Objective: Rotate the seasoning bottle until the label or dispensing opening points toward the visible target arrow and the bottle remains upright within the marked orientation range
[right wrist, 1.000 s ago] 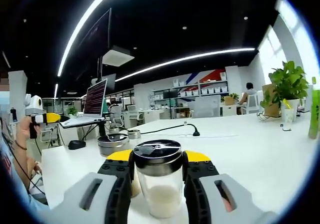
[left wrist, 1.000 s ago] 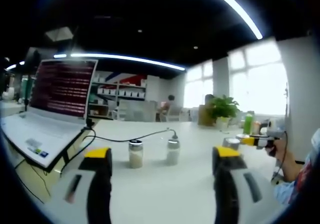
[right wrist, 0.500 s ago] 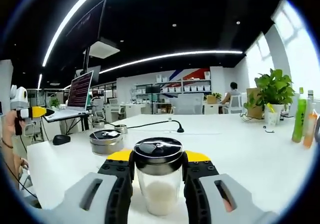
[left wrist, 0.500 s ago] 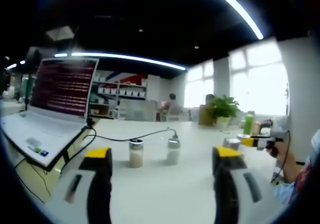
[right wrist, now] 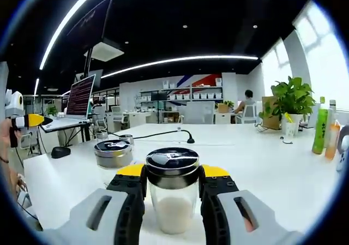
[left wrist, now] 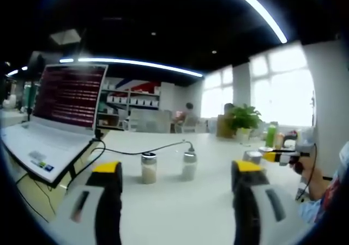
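Your right gripper [right wrist: 172,193] has its two jaws pressed on both sides of the seasoning bottle [right wrist: 172,190], a clear glass shaker with a dark metal cap and pale powder in the lower part. The bottle stands upright between the yellow-tipped jaws, with its base on the white table [right wrist: 262,168]. I cannot tell where the dispensing opening points, and I cannot make out any arrow mark.

Ahead of this gripper and to its left stands a round metal tin [right wrist: 113,153], near but apart from the bottle. Further to the left lies a black mouse [right wrist: 59,152], and behind it a laptop [right wrist: 76,104] stands on a raised stand. Far to the right are a potted plant [right wrist: 292,104] and a green bottle [right wrist: 319,131].

Your left gripper [left wrist: 177,187] is wide open and holds nothing. Ahead of it, between its jaws, two small shakers [left wrist: 148,167] stand upright on the table, well apart from the fingertips. A black cable [left wrist: 142,149] runs behind them. An open laptop is on its left, and your hand [left wrist: 308,166] with the right gripper is at its right.
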A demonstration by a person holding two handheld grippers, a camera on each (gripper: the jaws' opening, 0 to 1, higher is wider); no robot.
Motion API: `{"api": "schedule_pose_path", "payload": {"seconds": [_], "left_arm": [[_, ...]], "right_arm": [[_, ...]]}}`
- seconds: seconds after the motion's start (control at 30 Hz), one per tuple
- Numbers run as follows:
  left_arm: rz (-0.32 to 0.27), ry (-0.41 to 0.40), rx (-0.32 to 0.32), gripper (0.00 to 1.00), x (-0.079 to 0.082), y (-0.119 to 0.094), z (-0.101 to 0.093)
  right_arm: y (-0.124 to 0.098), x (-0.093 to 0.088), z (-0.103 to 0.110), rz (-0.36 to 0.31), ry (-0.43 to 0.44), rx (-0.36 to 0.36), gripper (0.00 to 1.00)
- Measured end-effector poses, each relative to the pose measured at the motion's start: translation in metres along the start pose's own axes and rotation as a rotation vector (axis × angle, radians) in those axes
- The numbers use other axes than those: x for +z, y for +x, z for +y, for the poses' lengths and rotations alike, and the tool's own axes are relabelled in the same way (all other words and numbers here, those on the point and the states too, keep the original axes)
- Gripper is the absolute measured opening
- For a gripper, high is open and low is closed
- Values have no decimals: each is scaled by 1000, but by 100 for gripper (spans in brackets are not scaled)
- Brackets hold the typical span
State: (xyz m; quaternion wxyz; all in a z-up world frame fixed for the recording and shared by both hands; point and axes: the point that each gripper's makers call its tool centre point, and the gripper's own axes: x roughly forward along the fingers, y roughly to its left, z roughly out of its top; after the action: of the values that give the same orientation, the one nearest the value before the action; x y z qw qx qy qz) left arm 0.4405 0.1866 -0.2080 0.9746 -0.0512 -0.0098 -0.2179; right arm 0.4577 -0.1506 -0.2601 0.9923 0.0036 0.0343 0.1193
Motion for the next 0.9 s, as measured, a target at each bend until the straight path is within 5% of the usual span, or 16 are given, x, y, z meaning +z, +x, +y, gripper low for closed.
{"api": "schedule_pose_path", "payload": {"seconds": [0.13,0.43,0.9], "left_arm": [[3,1,-3,87,-1,0,-1],[-3,2,4,87,1,-3,2],[5,16,2,85,1,-3,1]], "right_arm": [[0,-2,8,-1,88,37,52],[-12,9,-11,-70,89,-45,71],[-37,30,-22,-165,61,-77,69]]}}
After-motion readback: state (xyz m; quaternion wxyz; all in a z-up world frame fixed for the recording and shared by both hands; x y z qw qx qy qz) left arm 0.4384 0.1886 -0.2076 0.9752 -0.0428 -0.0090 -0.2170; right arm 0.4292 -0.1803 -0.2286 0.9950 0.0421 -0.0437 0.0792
